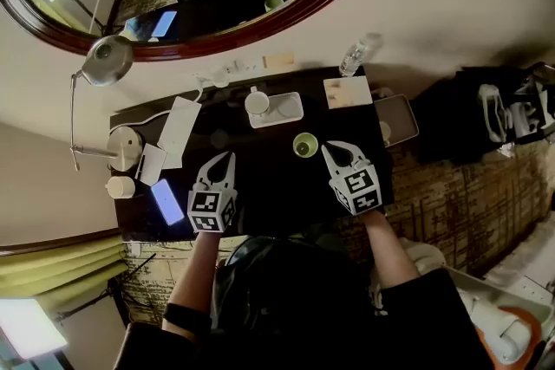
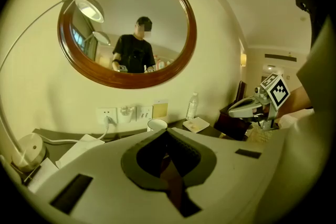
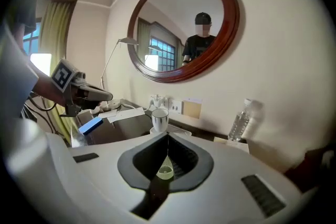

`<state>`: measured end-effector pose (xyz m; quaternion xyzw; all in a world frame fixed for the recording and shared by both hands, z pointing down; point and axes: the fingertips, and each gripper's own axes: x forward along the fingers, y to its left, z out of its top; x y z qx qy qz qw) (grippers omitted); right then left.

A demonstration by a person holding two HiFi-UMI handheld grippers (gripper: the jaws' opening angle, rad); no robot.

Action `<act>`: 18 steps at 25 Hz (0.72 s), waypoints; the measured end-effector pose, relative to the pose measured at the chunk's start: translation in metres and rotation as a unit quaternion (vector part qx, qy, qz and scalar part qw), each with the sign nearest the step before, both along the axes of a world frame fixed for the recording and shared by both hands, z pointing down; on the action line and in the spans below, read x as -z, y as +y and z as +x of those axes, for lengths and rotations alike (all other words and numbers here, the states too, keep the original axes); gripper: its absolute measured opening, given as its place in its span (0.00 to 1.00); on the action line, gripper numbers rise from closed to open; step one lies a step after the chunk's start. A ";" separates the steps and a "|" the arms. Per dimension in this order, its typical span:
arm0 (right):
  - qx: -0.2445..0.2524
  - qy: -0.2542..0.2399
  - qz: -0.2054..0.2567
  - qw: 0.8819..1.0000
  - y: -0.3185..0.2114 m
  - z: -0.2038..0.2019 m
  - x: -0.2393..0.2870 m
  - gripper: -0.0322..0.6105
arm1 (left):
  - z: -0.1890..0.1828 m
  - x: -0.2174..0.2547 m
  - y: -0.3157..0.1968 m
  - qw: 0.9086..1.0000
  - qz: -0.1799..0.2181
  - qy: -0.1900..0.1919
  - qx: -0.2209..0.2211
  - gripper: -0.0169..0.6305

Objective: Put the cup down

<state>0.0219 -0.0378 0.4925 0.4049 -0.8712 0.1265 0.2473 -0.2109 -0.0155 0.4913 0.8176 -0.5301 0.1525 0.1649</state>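
A small green cup [image 1: 304,145] stands upright on the dark table [image 1: 269,186], with nothing holding it. My right gripper [image 1: 330,149] hovers just right of it, jaws shut and empty. In the right gripper view the green cup [image 3: 165,170] shows low in the notch behind the closed jaws [image 3: 168,136]. My left gripper [image 1: 227,158] is over the table to the cup's left, also shut on nothing; its closed tips [image 2: 167,131] meet in the left gripper view. A white cup [image 1: 257,102] sits on a white tray [image 1: 289,108] behind the green one.
A desk lamp [image 1: 104,61], white papers [image 1: 178,130] and a lit phone [image 1: 167,202] occupy the table's left side. A water bottle [image 1: 354,58] and a notepad [image 1: 347,91] stand at the back right. A round mirror [image 1: 286,9] hangs on the wall behind.
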 end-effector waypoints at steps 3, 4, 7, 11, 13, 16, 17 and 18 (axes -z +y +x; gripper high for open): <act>-0.026 -0.014 -0.009 1.000 0.008 0.006 0.001 0.07 | 0.005 0.001 -0.001 1.000 0.001 0.006 -0.019 0.03; -0.028 -0.011 -0.008 1.000 0.011 0.007 -0.001 0.07 | 0.006 0.001 0.000 1.000 0.000 0.009 -0.023 0.03; -0.026 0.000 -0.002 1.000 0.016 0.007 -0.006 0.07 | 0.006 0.002 0.002 0.999 0.003 0.009 -0.036 0.03; -0.024 0.000 -0.007 1.000 0.025 0.001 -0.005 0.07 | 0.009 0.005 0.007 0.999 0.002 0.010 -0.045 0.03; -0.023 0.000 -0.008 1.000 0.027 0.000 -0.008 0.07 | 0.008 0.006 0.008 0.999 0.004 0.015 -0.042 0.03; -0.023 -0.008 -0.014 1.000 0.028 -0.004 -0.006 0.07 | 0.007 0.007 0.008 0.999 0.006 0.022 -0.044 0.03; -0.024 -0.010 -0.015 1.000 0.028 -0.004 -0.006 0.07 | 0.009 0.007 0.007 0.999 0.005 0.022 -0.049 0.03; -0.026 -0.012 -0.016 0.999 0.028 -0.004 -0.006 0.07 | 0.012 0.008 0.007 0.998 0.006 0.023 -0.056 0.03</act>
